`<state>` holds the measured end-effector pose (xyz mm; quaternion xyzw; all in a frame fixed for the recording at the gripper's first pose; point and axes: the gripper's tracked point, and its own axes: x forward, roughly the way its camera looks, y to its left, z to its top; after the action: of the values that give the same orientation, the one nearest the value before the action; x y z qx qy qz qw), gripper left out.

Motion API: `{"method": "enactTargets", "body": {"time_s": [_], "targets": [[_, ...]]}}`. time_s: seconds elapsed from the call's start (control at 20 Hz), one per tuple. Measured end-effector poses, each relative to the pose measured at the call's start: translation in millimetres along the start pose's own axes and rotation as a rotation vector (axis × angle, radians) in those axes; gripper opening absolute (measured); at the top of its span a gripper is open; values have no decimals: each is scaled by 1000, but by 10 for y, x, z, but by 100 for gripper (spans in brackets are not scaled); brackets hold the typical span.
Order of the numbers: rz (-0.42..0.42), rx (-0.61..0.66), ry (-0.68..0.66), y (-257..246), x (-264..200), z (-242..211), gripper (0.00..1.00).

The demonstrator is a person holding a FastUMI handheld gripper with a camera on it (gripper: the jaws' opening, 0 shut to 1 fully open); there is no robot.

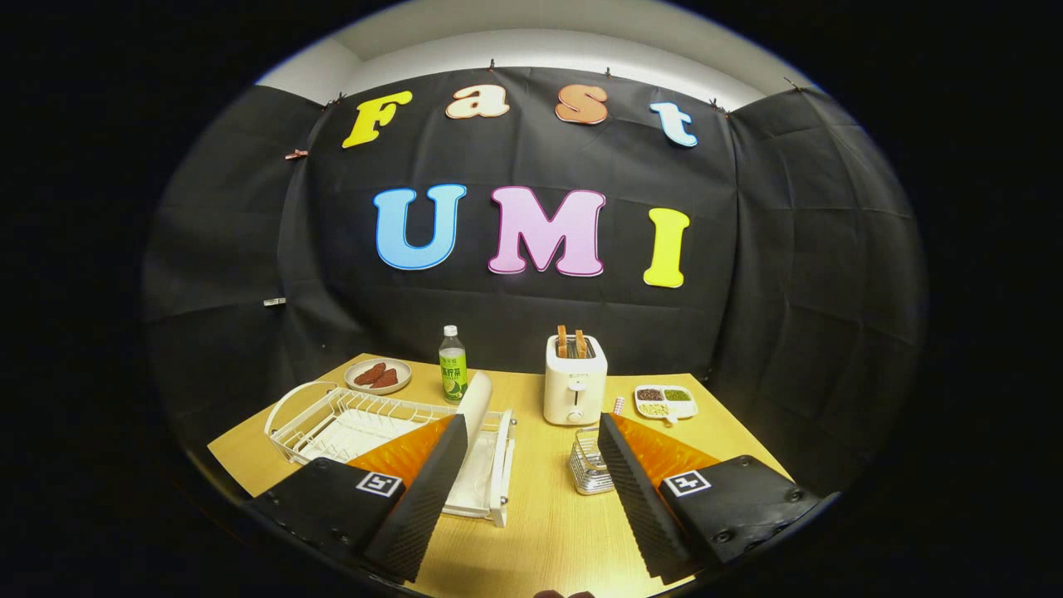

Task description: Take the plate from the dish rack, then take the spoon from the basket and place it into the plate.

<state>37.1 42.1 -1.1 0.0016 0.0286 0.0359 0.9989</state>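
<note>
1. The gripper (531, 465) hung above the table's (548, 531) near edge, its fingers spread wide with nothing between them.
2. The plate (476, 407) stood on edge in the rack (332, 419), near the rack's right end, just past the left fingertip; it leaned slightly, its top rim tipped toward the far edge.
3. The rack sat on the table's left half, its long axis running from the left edge toward the middle.
4. The basket (588, 465), a small wire one, stood beside the right finger, which partly hid it; I could not make out the spoon in it.
5. Along the far edge stood a dish (378, 375) of brown pieces, a bottle (453, 365), a toaster (575, 378) with slices up, and a divided tray (665, 401).
</note>
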Motion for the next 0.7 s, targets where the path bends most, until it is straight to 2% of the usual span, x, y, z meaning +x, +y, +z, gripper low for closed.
{"method": "enactTargets", "body": {"time_s": [0.3,0.55,0.7], "targets": [[30,-14,36,173,582,201,98],[80,5,173,460,1066,1,98],[73,8,269,538,1310,-213,98]]}}
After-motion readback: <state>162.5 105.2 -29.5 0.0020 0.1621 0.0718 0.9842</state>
